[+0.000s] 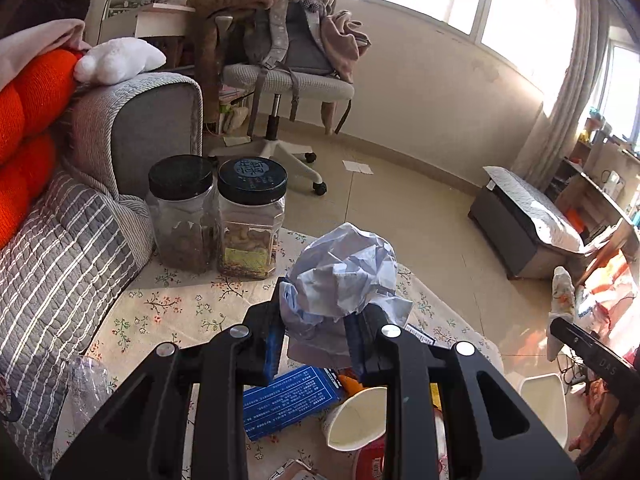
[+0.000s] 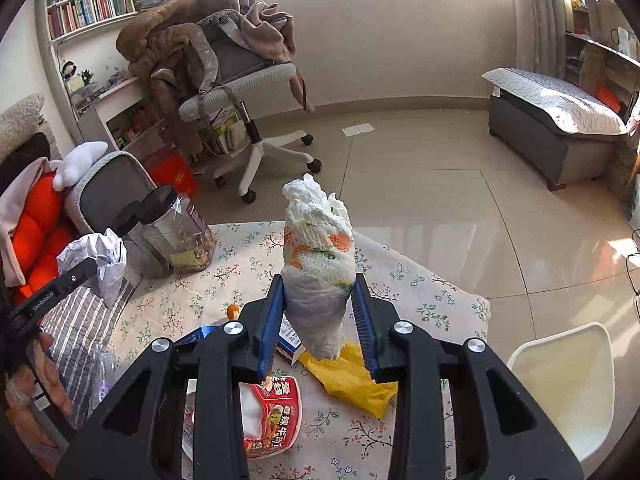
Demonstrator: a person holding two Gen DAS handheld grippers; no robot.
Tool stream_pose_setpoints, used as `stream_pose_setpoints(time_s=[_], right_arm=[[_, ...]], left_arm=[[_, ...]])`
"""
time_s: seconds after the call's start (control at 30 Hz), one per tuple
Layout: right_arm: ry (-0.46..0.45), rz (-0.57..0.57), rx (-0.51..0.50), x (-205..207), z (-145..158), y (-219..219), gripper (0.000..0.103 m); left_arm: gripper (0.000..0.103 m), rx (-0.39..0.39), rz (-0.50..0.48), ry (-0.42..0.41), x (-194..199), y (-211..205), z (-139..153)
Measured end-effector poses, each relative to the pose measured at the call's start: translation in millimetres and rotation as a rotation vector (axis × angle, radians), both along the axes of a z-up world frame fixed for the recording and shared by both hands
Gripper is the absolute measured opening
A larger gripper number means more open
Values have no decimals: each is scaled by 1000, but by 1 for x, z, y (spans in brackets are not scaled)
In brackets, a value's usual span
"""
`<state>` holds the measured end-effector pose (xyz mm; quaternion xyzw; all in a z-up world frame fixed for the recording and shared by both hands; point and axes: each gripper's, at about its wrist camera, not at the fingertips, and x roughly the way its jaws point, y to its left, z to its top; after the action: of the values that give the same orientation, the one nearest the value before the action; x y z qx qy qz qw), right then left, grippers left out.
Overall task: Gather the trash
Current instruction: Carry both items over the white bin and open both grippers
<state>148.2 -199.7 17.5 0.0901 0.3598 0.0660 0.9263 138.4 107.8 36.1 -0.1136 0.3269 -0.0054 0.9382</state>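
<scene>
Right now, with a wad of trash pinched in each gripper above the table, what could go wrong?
1. The right gripper pinches the printed paper towel wad only near its lower part; most stands tall above the fingers, so it might tip or slip out.
2. The crumpled paper ball bulges beyond the left gripper and could work loose.
3. The paper cup and two jars sit close below; a low swing might knock them.
</scene>
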Motion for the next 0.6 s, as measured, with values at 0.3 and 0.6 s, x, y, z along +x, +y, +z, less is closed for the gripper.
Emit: stream_pose_setpoints(time_s=[0.3, 0.6], right_arm=[[-60, -150, -4, -33, 10, -76, 32], [10, -312, -79, -55, -8, -149, 32]], left_arm=[[27, -4, -105, 3, -12, -73, 5], [27, 20, -206, -2, -21, -135, 11]])
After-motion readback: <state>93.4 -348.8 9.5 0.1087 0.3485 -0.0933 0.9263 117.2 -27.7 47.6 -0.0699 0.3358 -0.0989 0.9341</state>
